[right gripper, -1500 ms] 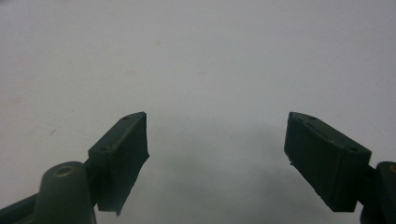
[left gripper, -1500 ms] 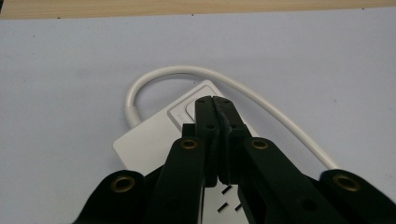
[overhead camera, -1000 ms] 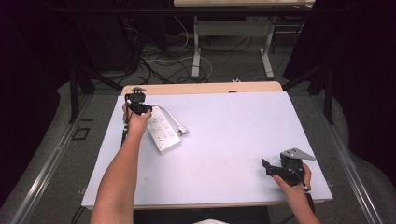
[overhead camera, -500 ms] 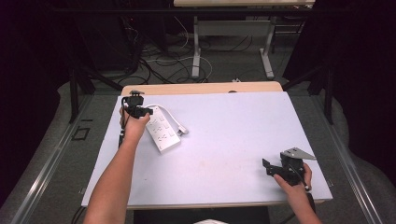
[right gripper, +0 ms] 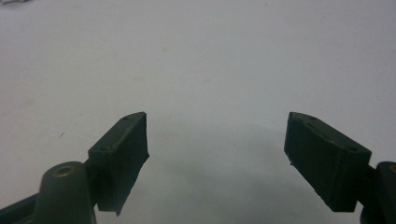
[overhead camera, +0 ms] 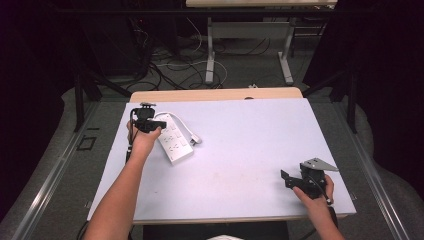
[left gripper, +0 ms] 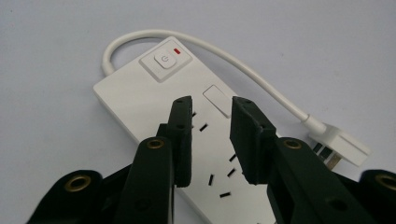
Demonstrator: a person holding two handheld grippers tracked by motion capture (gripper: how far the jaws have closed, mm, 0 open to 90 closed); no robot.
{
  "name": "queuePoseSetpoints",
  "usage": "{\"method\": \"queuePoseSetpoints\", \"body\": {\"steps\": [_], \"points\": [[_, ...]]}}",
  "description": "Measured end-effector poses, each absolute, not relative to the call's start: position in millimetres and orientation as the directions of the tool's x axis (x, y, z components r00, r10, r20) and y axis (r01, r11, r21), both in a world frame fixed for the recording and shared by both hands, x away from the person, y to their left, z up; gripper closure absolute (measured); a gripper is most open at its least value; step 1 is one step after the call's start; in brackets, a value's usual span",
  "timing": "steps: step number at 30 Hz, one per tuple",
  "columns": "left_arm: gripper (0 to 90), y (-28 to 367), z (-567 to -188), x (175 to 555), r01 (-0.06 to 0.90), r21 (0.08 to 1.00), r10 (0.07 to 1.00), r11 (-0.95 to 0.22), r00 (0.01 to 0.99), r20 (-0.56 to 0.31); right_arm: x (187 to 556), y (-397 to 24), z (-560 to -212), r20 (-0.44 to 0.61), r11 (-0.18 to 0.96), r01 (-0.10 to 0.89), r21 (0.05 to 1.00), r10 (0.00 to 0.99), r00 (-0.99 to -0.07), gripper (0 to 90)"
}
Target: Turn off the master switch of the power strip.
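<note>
Black jaws of the left gripper (left gripper: 211, 135) stand a little apart, with nothing between them, just above the sockets of the white power strip (left gripper: 187, 121). The strip lies flat on the table (overhead camera: 250, 150) at its far left, its plug (left gripper: 338, 147) beside it. Nothing is grasped yet. The right gripper (right gripper: 217, 158) rests wide apart over bare table, near the front right. The work seems only starting.
</note>
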State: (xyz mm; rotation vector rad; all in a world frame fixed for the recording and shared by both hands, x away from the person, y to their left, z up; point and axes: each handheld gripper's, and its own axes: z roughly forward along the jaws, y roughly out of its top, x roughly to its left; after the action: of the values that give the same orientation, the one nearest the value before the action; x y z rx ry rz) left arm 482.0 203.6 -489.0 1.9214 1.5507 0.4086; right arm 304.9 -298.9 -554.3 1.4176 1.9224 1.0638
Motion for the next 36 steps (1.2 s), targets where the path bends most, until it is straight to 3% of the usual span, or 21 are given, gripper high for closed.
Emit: {"method": "queuePoseSetpoints", "body": {"steps": [13, 24, 36], "points": [[59.2, 205, -491, 458, 0.739, 0.66, 0.94, -0.138, 0.307, -0.148, 304, -299, -554, 0.046, 0.135, 0.542, 0.83, 0.95, -0.307, 21.0], [48.6, 207, -491, 433, 0.731, 0.673, 0.904, -0.112, 0.356, -0.235, 304, -298, -554, 0.05, 0.132, 0.543, 0.829, 0.951, -0.306, 21.0], [37.6, 215, -487, 402, 0.703, 0.701, 0.877, -0.119, 0.405, -0.257, 304, -297, -554, 0.051, 0.128, 0.543, 0.83, 0.952, -0.303, 21.0]]}}
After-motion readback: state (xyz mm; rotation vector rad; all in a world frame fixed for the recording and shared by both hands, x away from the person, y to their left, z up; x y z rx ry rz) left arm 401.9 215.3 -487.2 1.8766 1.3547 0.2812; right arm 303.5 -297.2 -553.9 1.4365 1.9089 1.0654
